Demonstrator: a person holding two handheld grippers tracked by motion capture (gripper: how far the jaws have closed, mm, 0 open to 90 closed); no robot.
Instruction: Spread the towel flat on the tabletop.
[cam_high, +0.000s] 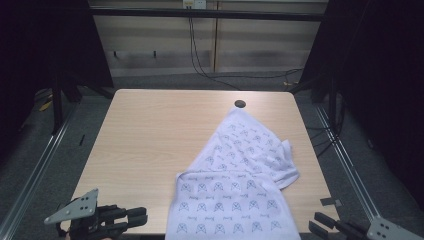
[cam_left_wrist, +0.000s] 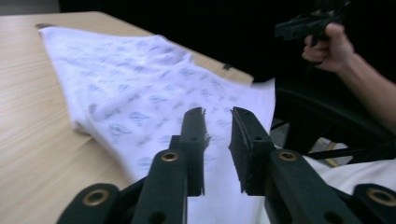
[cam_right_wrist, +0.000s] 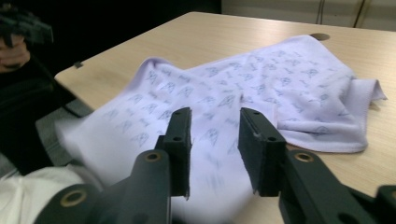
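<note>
Lying rumpled on the tabletop (cam_high: 150, 140), the patterned cloth (cam_high: 240, 175) looks soft, light and floppy. Both grippers, left (cam_high: 141, 216) and right (cam_high: 316, 223), have fingers spread, pinching nothing; its overhanging near edge, though blurred, probably suits gripping at the corners

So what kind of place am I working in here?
Most likely a lab recording rig rather than a home: a bare wooden table with a cable hole, metal framing rails on grey floor, dark curtains at the sides, and loose cables against the back wall.

pale lilac cloth (cam_high: 235, 190) with blue printed motifs, light woodgrain table (cam_high: 150, 135)
</note>
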